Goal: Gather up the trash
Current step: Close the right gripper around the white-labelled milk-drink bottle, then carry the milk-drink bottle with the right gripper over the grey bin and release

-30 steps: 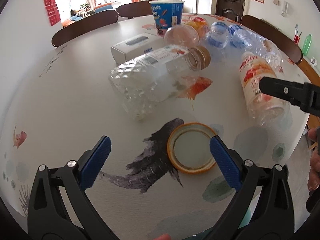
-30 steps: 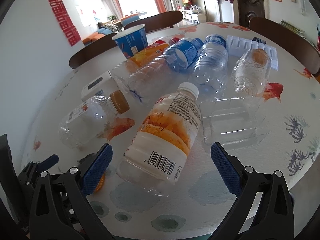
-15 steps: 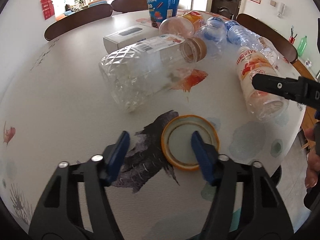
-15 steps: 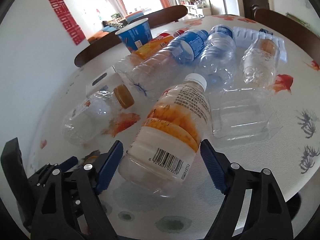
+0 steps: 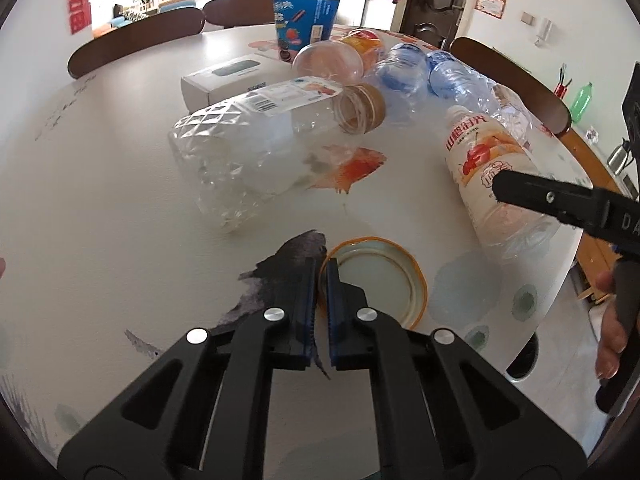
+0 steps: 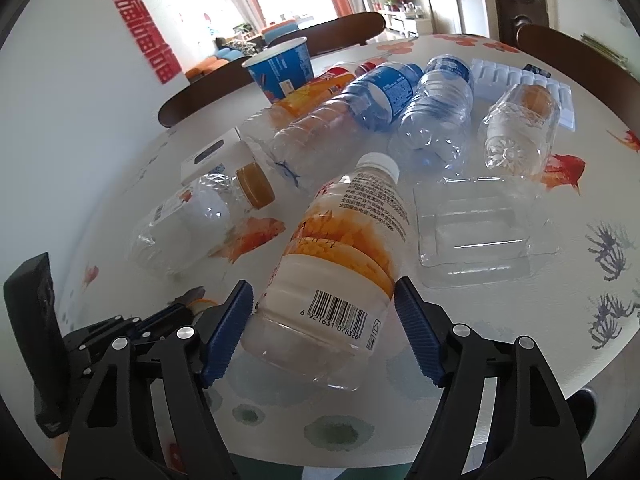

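An orange-rimmed lid [image 5: 380, 276] lies upside down on the round table [image 5: 100, 168]. My left gripper [image 5: 320, 276] is shut on the lid's near-left rim, which sits between the blue pads. A white and orange juice bottle [image 6: 340, 256] lies on its side. My right gripper [image 6: 324, 300] stands around the bottle's base, its blue pads close to both sides; I cannot tell whether they press it. The bottle also shows in the left wrist view [image 5: 492, 172], with a right finger [image 5: 560, 200] across it.
A clear faceted jar [image 5: 256, 140], a white box [image 5: 228, 80], a blue paper cup [image 5: 306, 20] and several water bottles [image 6: 436, 108] lie further back. A clear plastic tray [image 6: 476, 232] lies right of the juice bottle. Chairs ring the table. The table edge is near right.
My left gripper closed from wide open onto the lid's rim. My right gripper moved forward and narrowed around the juice bottle's base.
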`<state>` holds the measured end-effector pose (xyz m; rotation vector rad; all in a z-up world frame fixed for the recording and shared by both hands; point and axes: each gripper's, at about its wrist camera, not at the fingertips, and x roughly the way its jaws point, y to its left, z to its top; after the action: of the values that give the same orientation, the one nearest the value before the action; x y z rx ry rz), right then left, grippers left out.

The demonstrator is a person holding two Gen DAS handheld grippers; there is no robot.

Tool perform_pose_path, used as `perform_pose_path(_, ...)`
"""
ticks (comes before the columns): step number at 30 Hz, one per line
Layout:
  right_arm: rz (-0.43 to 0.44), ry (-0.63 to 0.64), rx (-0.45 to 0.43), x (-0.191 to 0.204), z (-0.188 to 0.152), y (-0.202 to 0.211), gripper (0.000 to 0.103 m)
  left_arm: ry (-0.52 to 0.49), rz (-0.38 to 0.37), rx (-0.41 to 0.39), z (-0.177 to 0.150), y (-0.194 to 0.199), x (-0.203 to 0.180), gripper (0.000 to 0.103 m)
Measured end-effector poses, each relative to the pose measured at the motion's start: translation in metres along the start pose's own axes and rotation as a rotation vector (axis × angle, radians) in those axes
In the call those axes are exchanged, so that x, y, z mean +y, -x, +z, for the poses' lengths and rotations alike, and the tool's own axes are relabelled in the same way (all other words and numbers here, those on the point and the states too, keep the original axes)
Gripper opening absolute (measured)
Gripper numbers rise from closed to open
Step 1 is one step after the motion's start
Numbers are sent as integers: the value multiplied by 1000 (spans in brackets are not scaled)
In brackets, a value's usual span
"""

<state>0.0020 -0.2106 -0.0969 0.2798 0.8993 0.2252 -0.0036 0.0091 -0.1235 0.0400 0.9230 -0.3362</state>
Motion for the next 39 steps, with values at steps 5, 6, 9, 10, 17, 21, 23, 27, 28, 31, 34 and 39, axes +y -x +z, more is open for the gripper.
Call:
perform_pose_path(5,13,3,-1,-5,1,4,70,18,-30,-15,2,5,1,3)
perform_pose_path(6,17,1,0,-6,1,4,69,19,-33,-19,4,6,2,3)
perform_pose_path(9,41,-14,6,-12,2,5,68,23,-34,-33,9,8,3,3)
perform_pose_path(10,54,-24,9,-15,2,6,68,25,-39,-37,10,10,3,3)
perform_pose_path(17,121,-68,26,-31,3,7,67,3,-56,-76,21,19,-5,3)
perform_pose_path(21,114,-74,67,-32,7,2,68,-14,-60,-77,25,16,-12,3)
perform_pose_path(23,90,-53,84,-25,10,-2,70,-18,-59,-79,24,16,-13,3)
perform_pose_path(27,68,-14,125,-15,13,-18,71,-14,-70,-80,27,13,-14,3)
perform_pose_path(28,61,-2,123,-13,12,-19,70,-12,-71,-82,27,13,-12,3)
perform_pose_path(31,61,1,111,-14,11,-18,68,-5,-68,-89,28,14,-8,3)
perform_pose_path(34,96,-25,89,-21,12,-9,67,4,-71,-97,32,18,-5,3)
perform_pose_path(39,159,-51,27,-34,12,24,65,-34,-71,-127,40,29,-17,3)
